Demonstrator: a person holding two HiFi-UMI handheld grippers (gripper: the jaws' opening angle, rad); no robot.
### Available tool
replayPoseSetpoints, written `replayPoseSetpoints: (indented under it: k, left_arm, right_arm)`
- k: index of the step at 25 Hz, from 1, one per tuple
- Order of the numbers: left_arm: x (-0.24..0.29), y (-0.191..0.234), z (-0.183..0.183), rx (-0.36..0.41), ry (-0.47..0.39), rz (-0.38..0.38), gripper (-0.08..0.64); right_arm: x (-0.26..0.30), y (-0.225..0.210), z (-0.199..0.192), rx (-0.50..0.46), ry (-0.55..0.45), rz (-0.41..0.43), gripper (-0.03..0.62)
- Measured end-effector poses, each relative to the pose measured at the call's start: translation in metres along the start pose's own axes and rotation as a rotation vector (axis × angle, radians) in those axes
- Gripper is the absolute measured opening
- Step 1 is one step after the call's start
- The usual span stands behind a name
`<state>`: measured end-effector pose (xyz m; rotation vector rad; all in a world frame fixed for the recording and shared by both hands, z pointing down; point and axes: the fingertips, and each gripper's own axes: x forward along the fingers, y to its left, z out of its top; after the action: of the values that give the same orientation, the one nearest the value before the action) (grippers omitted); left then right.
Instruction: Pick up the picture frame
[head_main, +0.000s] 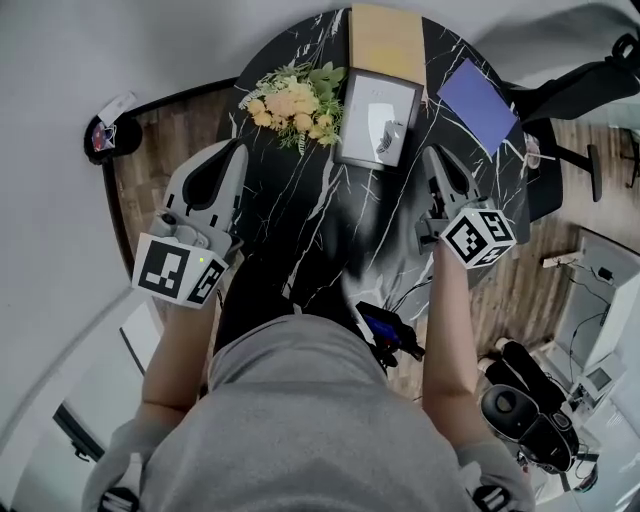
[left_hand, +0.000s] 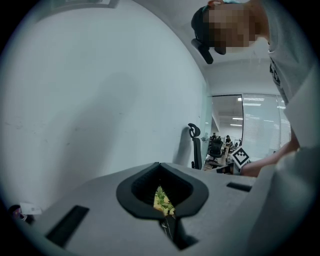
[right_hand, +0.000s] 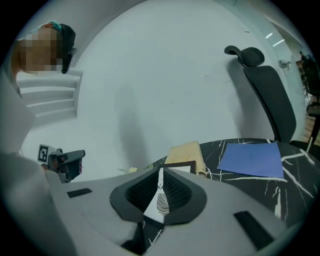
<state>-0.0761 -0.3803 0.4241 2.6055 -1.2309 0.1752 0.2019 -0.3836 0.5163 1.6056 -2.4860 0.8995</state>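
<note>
The picture frame (head_main: 375, 118), dark-edged with a white mat and a feather print, lies flat on the round black marble table (head_main: 330, 225). My right gripper (head_main: 432, 153) hovers just right of the frame's near corner, jaws together and empty. In the right gripper view the frame (right_hand: 159, 202) shows through the hole between the closed jaws of that gripper (right_hand: 161, 170). My left gripper (head_main: 238, 148) hangs at the table's left edge, near the flowers, jaws together with nothing in them. The left gripper view shows only the flowers (left_hand: 162, 200) through its own gripper (left_hand: 159, 165).
A bunch of yellow flowers (head_main: 295, 105) lies left of the frame. A tan board (head_main: 385, 40) sits behind it and a blue sheet (head_main: 478, 100) to its right. A black office chair (head_main: 590, 85) stands beyond the table's right side, over wooden floor.
</note>
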Motion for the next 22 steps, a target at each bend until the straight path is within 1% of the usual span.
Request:
replayPoseSetpoints:
  k: [7,14,15,17,22]
  left_arm:
    - [0.003,0.003,-0.002,-0.001,0.008,0.002,0.008]
    - [0.015,0.005,-0.002,0.005,0.015,-0.012,0.008]
    - [0.016,0.005,-0.002,0.005,0.017,-0.014,0.008]
    - [0.018,0.006,-0.003,0.005,0.022,-0.017,0.008]
    - [0.022,0.008,-0.005,0.007,0.028,-0.021,0.008]
  right_arm:
    - [0.02,-0.036,-0.02,0.093,0.064,0.0,0.028]
    - [0.05,-0.074,-0.04,0.155,0.154,0.007,0.031]
    - [0.055,-0.077,-0.042,0.164,0.166,0.013,0.038]
    - [0.066,-0.08,-0.045,0.182,0.193,0.035,0.094]
    - [0.085,-0.08,-0.06,0.242,0.281,0.099,0.174]
